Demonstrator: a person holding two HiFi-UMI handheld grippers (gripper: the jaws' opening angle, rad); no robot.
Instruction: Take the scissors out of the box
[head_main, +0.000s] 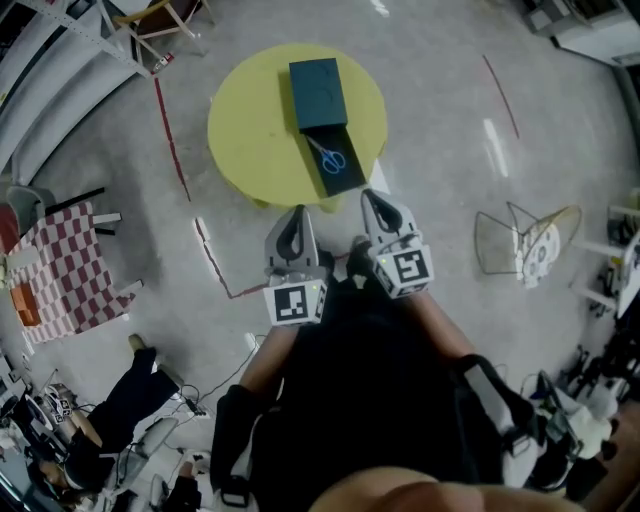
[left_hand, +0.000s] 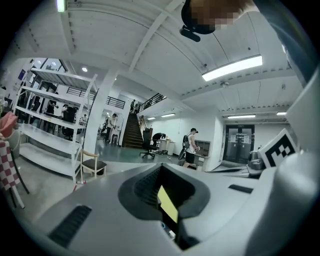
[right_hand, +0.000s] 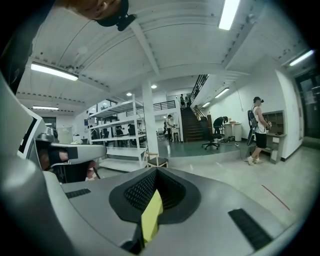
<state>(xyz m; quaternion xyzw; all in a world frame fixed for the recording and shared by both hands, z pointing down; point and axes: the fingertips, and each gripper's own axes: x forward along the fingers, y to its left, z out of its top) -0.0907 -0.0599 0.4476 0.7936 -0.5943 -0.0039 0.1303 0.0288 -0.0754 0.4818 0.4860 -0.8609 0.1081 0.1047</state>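
A round yellow table (head_main: 250, 130) bears a dark teal box (head_main: 317, 90). Its inner tray is slid out toward me, and blue-handled scissors (head_main: 330, 155) lie in it. My left gripper (head_main: 296, 212) hangs short of the table's near edge, jaws together and empty. My right gripper (head_main: 372, 195) is beside it, just at the table's rim below the tray, also shut and empty. In the left gripper view the shut gripper (left_hand: 161, 167) shows only a yellow sliver of the table (left_hand: 167, 204) through the slit. The right gripper view gives the same: gripper (right_hand: 156, 170), table (right_hand: 151, 217).
A chair draped with red-checked cloth (head_main: 60, 270) stands at the left. A wire frame stand (head_main: 525, 240) sits on the floor at the right. Red tape lines (head_main: 170, 130) run beside the table. A wooden chair (head_main: 160, 25) is at the far side.
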